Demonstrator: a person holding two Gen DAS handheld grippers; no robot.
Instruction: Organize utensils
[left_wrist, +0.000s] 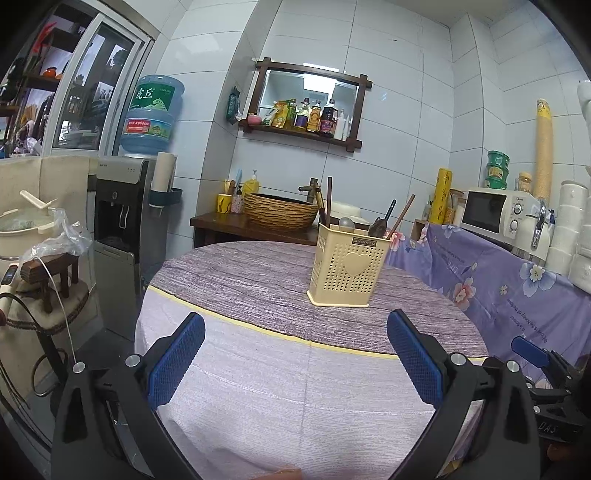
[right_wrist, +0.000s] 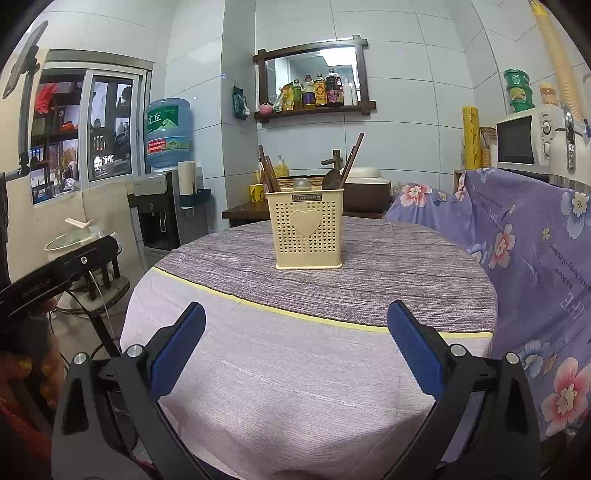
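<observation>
Chopsticks (right_wrist: 352, 157) lean right, handles up, in holder (right_wrist: 306, 229); both claws gape.

The utensil holder (left_wrist: 347, 264) is pale yellow, pierced all over with small heart-shaped holes, with 1 large raised heart on its front; the cloth on the worktop (left_wrist: 258, 280) is streaked purple-grey on the far part, pale lilac-white nearer, with a thin yellow band between; the left tongs (left_wrist: 295, 354) and right tongs (right_wrist: 295, 345) are black with blue textured pads; the draped sheet (right_wrist: 528, 236) is lavender with pink and white flowers.
</observation>
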